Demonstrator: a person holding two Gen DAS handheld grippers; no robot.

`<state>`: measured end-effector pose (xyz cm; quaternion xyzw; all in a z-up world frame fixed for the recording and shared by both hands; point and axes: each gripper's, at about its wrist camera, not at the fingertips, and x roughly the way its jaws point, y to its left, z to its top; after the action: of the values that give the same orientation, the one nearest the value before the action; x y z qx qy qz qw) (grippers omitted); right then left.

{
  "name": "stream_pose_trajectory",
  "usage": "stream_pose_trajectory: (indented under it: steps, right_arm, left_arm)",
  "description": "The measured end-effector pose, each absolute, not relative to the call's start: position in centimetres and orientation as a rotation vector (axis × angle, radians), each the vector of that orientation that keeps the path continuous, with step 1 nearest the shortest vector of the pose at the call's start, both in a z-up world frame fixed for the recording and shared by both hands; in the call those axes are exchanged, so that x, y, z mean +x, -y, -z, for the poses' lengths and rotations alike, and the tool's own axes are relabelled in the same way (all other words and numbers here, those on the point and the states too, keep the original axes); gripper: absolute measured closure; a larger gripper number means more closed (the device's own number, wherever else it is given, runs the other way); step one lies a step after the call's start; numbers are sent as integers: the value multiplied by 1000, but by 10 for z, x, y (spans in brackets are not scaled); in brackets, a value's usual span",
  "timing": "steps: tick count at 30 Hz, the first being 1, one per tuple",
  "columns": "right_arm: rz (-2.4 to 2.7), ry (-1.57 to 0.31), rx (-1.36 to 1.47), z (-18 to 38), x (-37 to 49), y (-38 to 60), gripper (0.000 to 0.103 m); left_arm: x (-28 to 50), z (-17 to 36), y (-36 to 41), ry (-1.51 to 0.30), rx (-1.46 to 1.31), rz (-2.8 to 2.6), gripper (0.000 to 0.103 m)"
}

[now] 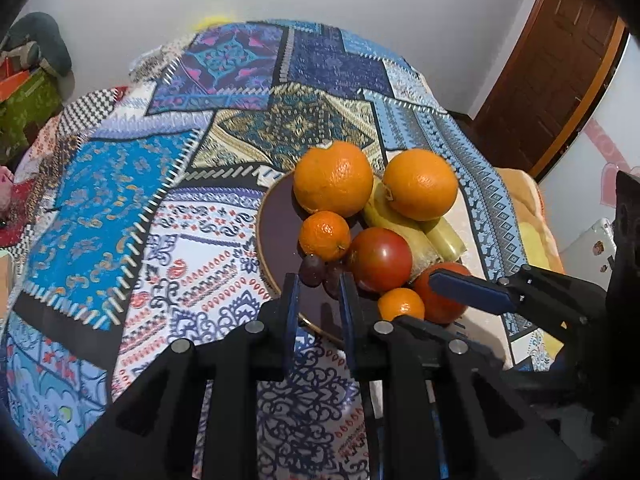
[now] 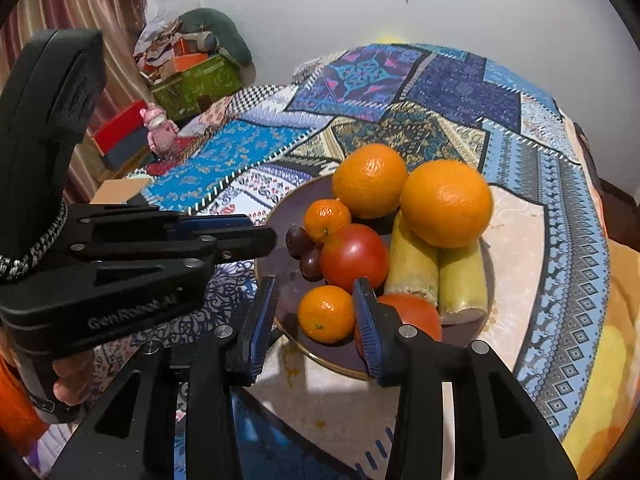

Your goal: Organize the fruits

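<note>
A dark plate point(image 1: 280, 224) point(image 2: 288, 288) holds two large oranges point(image 1: 333, 178) point(image 2: 446, 204), two small mandarins point(image 1: 325, 235) point(image 2: 326, 314), two tomatoes point(image 1: 380, 259) point(image 2: 354, 257), two dark grapes point(image 1: 312, 270) point(image 2: 298, 241) and two pale yellow-green stalk pieces point(image 1: 400, 228) point(image 2: 412, 266). My left gripper point(image 1: 319, 280) is open and empty, just before the grapes at the plate's near rim; it shows from the side in the right wrist view point(image 2: 256, 236). My right gripper point(image 2: 314, 304) is open, its fingers on either side of the near mandarin, not closed on it; one blue pad point(image 1: 468, 290) lies across a tomatoes.
The plate sits on a table under a patterned patchwork cloth point(image 1: 140, 200) point(image 2: 540, 160). A pink figurine point(image 2: 160, 126), boxes point(image 2: 192, 80) and clutter stand beyond the table's left side. A brown door point(image 1: 552, 80) is at the right.
</note>
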<state>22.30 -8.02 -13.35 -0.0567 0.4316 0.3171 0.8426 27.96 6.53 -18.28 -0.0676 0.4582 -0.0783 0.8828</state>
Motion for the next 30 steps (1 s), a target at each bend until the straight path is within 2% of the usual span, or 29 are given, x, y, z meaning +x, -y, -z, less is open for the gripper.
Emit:
stream_pose_trajectory:
  steps: [6,13,21,24,25,26,30]
  right_arm:
    - [-643,-823,-72,96,206,102,66]
    - [-579,-623,25,16,167,149,66]
    - [-547,-395,80,-60,92,189,66]
    - [-541,-345,67,-74,69,193,62]
    - [-541,-335,68,-76,64,193,61]
    - [-542,-326,68,-78,59,195,58]
    - [-530,-293,71,-83,42,198,41]
  left_arm:
    - [247,135,-66,-847,-134,144,84]
    - [180,44,-50,-624,-110,135,84]
    - [97,-31,-25,-406,-76,96,84]
    - [72,-47,-17,-355,-73,94,74]
    - [63,-51,-15,-337,-70,86,66]
    - [57,-53,-14,-323,-66,77,59]
    - [32,-59,-6,-264,-37,44,45]
